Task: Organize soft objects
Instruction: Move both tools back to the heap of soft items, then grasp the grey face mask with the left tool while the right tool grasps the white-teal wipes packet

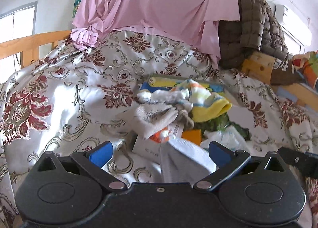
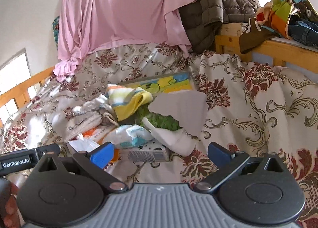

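Spread wide on both grippers, nothing pinched. Left gripper point(image 1: 160, 153) low over floral satin bedspread point(image 1: 65, 93), with grey-and-white ribbed sock point(image 1: 184, 160) lying between its blue pads, nearer the right-hand pad, long axis running away from the camera toward heap of small socks and cloths point(image 1: 178, 100). Just beyond, yellow striped sock point(image 1: 210, 106) topping that heap, in front of flat yellow-and-blue picture board point(image 1: 178, 84). Right gripper point(image 2: 161, 153) hovering beside the same heap, white cloth with green patch point(image 2: 167, 126) straight ahead past the pads, small printed carton point(image 2: 147, 153) between them. Probably nearer to a grasp: left gripper, sock already inside its span
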Demonstrator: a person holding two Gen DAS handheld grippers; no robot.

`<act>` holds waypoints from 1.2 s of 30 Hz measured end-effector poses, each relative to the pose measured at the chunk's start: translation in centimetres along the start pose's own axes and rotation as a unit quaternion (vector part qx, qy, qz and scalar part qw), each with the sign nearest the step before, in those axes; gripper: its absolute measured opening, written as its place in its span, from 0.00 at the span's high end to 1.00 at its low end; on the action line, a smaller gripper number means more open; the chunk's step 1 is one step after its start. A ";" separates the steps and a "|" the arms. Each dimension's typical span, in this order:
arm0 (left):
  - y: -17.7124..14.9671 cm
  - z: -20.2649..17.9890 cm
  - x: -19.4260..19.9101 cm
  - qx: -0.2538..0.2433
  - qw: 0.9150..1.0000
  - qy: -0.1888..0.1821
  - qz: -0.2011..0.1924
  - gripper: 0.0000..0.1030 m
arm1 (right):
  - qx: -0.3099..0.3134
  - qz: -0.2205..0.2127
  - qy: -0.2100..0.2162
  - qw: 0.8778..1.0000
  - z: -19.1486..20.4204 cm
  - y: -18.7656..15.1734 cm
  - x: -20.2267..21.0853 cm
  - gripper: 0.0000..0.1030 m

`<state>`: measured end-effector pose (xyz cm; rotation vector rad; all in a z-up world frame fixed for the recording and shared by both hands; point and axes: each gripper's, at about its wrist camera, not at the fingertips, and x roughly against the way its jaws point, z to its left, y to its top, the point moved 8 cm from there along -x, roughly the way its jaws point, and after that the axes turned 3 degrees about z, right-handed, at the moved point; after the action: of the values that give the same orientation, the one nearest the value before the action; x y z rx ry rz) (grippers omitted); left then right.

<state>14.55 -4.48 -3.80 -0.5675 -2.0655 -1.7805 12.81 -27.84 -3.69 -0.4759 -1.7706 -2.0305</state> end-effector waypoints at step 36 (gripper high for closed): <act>-1.4 1.2 -1.4 0.023 0.999 0.004 0.043 0.01 | 0.080 0.036 0.004 0.996 2.7 -1.1 -2.1 0.00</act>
<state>15.02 -3.58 -5.92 -0.6250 -2.0399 -1.6802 14.08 -24.90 -5.28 -0.4741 -1.8655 -1.8211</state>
